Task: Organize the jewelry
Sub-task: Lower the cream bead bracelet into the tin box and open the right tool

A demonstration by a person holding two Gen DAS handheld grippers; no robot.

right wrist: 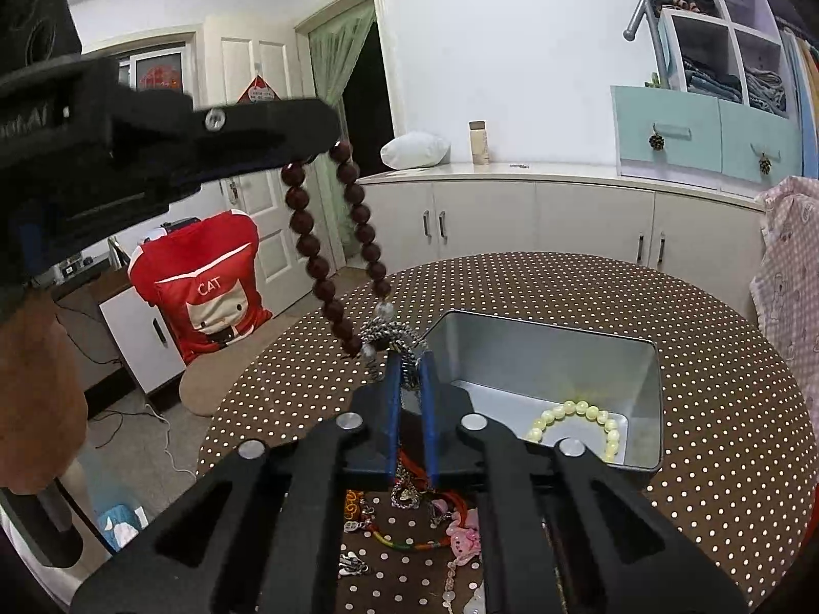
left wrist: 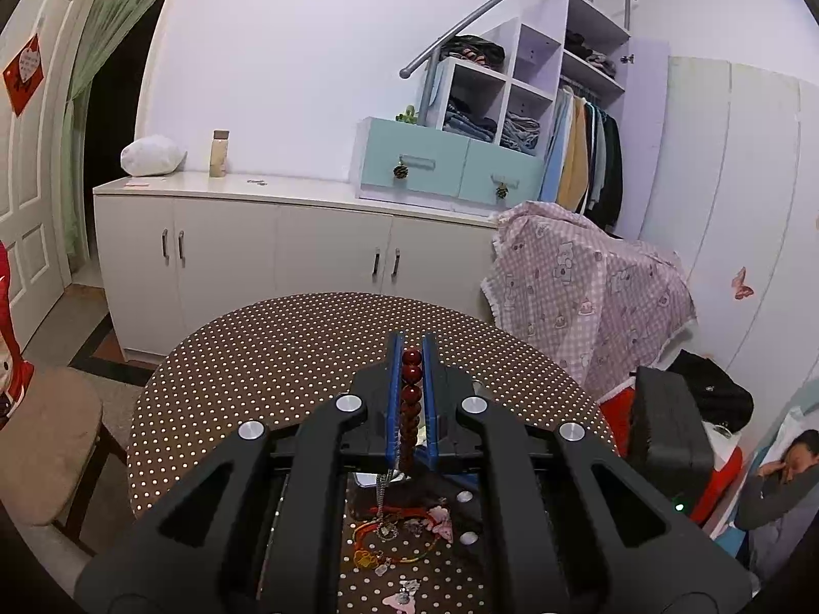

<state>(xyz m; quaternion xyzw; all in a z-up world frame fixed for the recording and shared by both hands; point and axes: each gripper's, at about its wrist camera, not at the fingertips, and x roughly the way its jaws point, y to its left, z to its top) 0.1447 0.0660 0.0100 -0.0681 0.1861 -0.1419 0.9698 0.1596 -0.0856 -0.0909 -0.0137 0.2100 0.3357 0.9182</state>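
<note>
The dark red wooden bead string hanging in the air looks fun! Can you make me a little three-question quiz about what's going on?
1. True or false: the left gripper is shut on the dark red wooden bead string.
2. What lies inside the silver metal tin? A) pale yellow-green bead bracelet B) pink charm C) nothing
3. What does the right gripper pinch?

Key: 1 true; 2 A; 3 the silver chain tangled with the bead string.

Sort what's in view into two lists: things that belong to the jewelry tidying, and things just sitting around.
Job:
dark red bead string, held by left gripper
silver chain, pinched by right gripper
metal tin
pale green bracelet
loose trinkets

Lying about:
bottle
white bundle
red cat cushion
</note>
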